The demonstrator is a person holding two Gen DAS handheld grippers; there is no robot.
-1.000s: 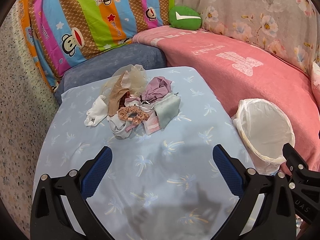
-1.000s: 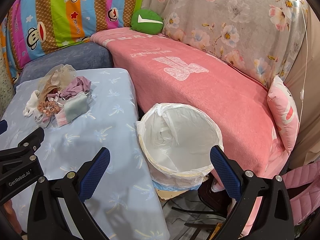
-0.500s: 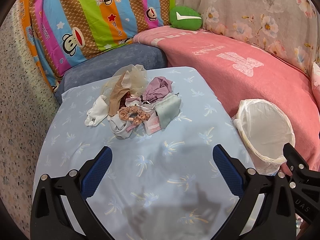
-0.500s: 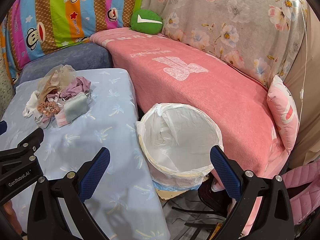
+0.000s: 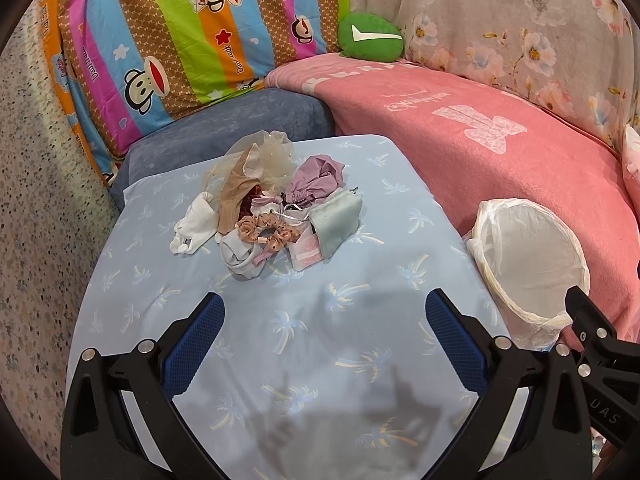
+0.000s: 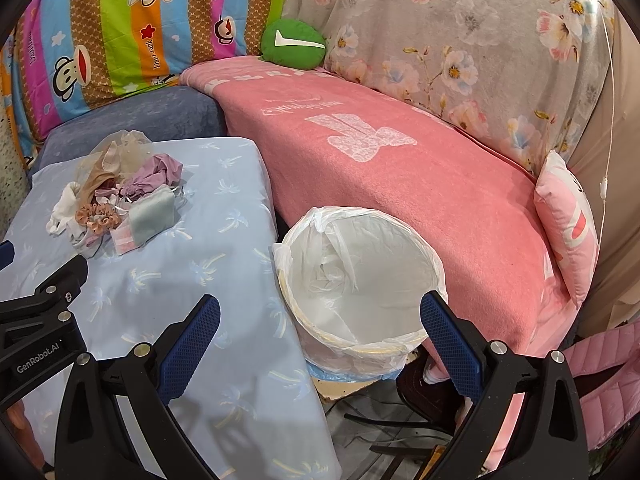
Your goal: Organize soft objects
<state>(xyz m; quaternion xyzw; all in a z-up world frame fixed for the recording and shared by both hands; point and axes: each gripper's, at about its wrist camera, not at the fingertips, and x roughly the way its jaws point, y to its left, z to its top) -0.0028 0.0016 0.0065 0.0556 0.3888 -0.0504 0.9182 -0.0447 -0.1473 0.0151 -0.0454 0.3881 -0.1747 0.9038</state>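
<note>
A heap of soft items (image 5: 268,204) lies at the far middle of the blue palm-print table (image 5: 304,344): a peach scrunchie (image 5: 267,233), a white sock (image 5: 195,224), a mauve drawstring pouch (image 5: 316,182), a pale green pouch (image 5: 336,222), beige tulle (image 5: 272,156). The same heap (image 6: 120,200) shows at the left in the right wrist view. My left gripper (image 5: 320,330) hovers open over the near table, well short of the heap. My right gripper (image 6: 320,332) is open above the white-lined bin (image 6: 360,280), nothing between its fingers.
The bin (image 5: 528,272) stands off the table's right edge, against a pink blanket-covered sofa (image 6: 400,168). A green cushion (image 5: 370,36) and striped monkey-print bedding (image 5: 180,32) lie behind. A pink pillow (image 6: 568,220) sits far right. Chair legs and floor clutter (image 6: 400,420) lie below the bin.
</note>
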